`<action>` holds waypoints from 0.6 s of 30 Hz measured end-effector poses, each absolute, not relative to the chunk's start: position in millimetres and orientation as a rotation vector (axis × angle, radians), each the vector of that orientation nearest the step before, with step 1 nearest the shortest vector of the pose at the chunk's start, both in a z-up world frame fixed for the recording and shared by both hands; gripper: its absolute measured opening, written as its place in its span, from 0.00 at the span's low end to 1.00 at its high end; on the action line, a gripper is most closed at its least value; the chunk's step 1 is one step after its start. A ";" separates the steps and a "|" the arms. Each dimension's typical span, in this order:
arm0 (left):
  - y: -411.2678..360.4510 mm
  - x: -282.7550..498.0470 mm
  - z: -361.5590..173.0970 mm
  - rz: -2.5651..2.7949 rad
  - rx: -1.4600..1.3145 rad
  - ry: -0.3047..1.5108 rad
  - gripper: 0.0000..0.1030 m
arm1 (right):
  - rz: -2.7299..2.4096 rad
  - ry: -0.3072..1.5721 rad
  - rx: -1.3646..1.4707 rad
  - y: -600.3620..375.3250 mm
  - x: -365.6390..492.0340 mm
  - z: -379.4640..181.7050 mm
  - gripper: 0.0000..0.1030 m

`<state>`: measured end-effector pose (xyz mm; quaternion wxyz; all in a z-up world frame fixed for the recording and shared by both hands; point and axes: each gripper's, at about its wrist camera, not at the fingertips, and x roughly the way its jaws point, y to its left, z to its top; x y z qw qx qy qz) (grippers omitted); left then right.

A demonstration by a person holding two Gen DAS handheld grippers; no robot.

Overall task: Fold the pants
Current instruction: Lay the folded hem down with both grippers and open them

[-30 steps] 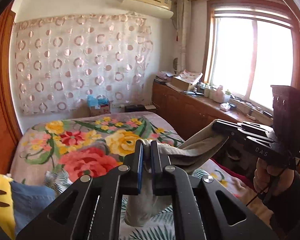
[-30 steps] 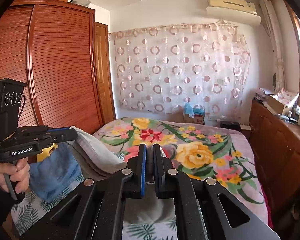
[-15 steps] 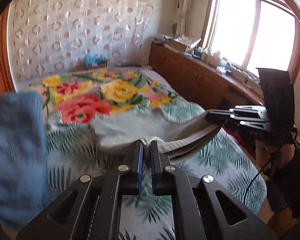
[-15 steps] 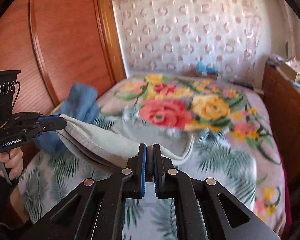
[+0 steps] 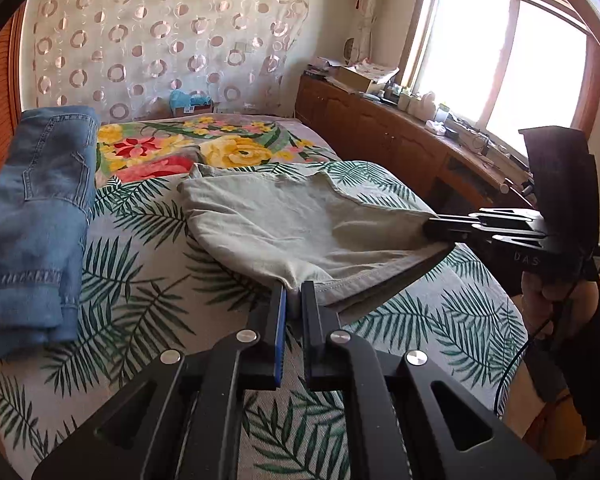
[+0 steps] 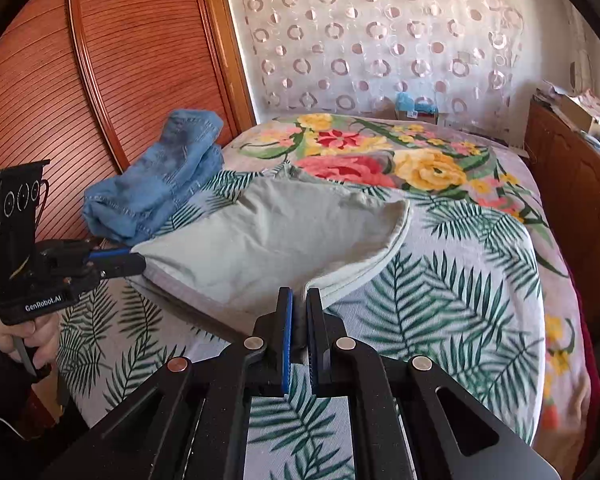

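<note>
1. A bed (image 5: 148, 248) with a leaf-and-flower cover fills the room, with a wooden wardrobe (image 6: 100, 80) on one side and a window (image 5: 500, 64) on the other. The grey pants (image 5: 292, 224) lie across it, their far part on the cover and the near edge lifted.
2. The left claw (image 5: 293, 286) is pressed together on one near corner of the pants, and the right claw (image 6: 298, 294) pinches the other, so the edge hangs slack between them. If either grip is shallow, a pull could likely slip the hem free.
3. Uneven lowering would probably skew the fold or trap a wrinkle in the sagging middle.
4. The blue jeans (image 5: 36, 216) lie on the left side of the bed, near the pants; a sideways drift might drag the grey cloth onto them.
</note>
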<state>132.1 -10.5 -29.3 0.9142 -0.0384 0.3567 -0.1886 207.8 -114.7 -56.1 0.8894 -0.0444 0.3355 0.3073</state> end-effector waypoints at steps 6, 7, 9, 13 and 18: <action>-13.6 101.6 -34.3 -0.404 -0.073 0.721 0.07 | 0.620 0.696 -0.092 -119.6 169.2 -55.2 0.06; -13.7 97.1 -34.9 -0.405 -0.074 0.719 0.07 | 0.619 0.696 -0.091 -121.5 161.8 -56.6 0.06; -12.3 85.6 -36.0 -0.410 -0.076 0.713 0.07 | 0.620 0.696 -0.092 -122.8 154.3 -56.6 0.06; -16.4 63.6 -39.6 -0.418 -0.076 0.710 0.07 | 0.620 0.692 -0.097 -127.9 130.7 -56.9 0.06; -23.4 40.9 -43.5 -0.441 -0.071 0.725 0.07 | 0.614 0.694 -0.095 -135.3 110.1 -54.0 0.06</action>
